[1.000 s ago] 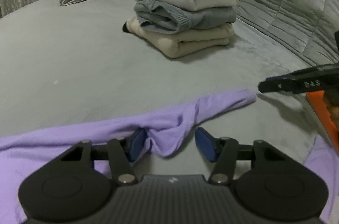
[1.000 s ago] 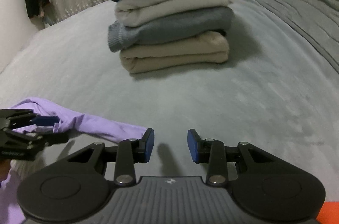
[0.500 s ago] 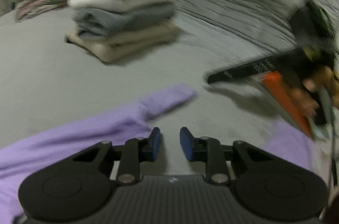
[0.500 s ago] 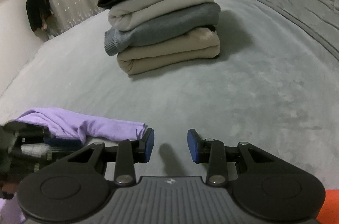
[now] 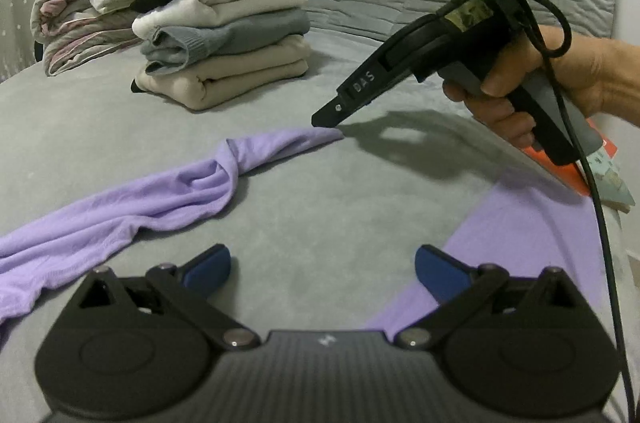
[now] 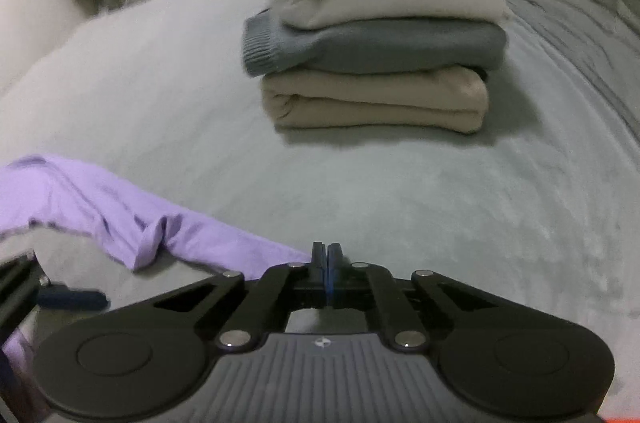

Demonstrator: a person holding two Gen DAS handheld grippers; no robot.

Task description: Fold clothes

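A lilac garment (image 5: 168, 195) is spread unfolded on the grey bed (image 5: 100, 127); nothing lies between the opening left gripper (image 5: 322, 269). Folded clothes (image 5: 228, 35) are stacked beyond. The sleeve tip is pinched by the closed right gripper (image 6: 327, 255).

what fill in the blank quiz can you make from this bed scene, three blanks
1. The loose garment lying on the bed is ___ in colour.
2. The right gripper, at the tip of the garment's sleeve, has its jaws ___.
3. The left gripper is opening its jaws, with ___ between them.

Missing words: purple; shut; nothing
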